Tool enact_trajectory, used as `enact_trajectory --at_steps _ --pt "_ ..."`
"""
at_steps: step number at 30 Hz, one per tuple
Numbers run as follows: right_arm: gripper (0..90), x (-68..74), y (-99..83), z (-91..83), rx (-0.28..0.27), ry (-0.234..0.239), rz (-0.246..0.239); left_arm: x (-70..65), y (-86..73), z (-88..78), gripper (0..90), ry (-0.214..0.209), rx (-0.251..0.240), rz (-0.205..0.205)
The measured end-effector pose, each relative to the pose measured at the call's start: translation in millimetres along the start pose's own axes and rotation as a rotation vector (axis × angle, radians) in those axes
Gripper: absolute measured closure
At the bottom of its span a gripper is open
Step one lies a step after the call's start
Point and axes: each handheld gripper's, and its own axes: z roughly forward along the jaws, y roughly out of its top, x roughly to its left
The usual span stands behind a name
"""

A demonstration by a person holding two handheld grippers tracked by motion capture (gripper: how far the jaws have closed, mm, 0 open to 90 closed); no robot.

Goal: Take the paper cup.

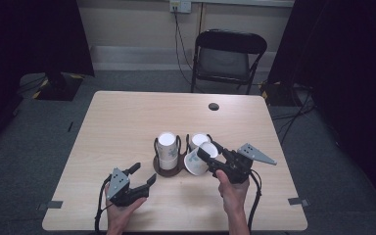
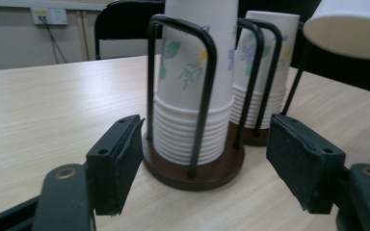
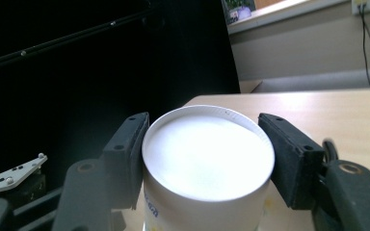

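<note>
A dark wire cup holder (image 1: 169, 169) with two stacks of flower-printed paper cups (image 1: 167, 147) stands at the middle of the wooden table (image 1: 122, 117). My left gripper (image 1: 145, 173) lies low, left of and in front of the holder, open with nothing between its pads. In the left gripper view the holder's brown base (image 2: 173, 175) and nearer cup stack (image 2: 192, 72) stand just beyond the left gripper (image 2: 207, 163). My right gripper (image 1: 209, 151) is shut on a single paper cup (image 1: 195, 160), tilted, bottom towards me, beside the right stack (image 1: 198, 140). The right gripper (image 3: 204, 154) clasps that cup (image 3: 207, 192) near its base.
A black folding chair (image 1: 227, 58) stands beyond the far table edge. A small dark hole (image 1: 214, 106) sits in the tabletop at the far right. Black curtains hang left and right. The held cup (image 2: 351, 29) hangs above the second stack (image 2: 265, 57).
</note>
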Motion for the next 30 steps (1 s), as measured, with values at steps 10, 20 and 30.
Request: enact_trajectory --at_steps 10,20,30 --pt "37.4 -0.5 -31.3 6.3 0.039 0.042 0.114 -7.9 -0.7 7.5 37.1 -0.149 -0.002 -0.024" --pt "37.4 7.1 -42.9 18.1 0.07 0.115 0.167 -23.3 2.0 14.4 40.5 -0.143 0.01 0.069" --pt "37.3 13.3 -51.6 28.0 0.093 0.172 0.214 -33.5 1.7 18.0 44.9 -0.119 0.0 0.087"
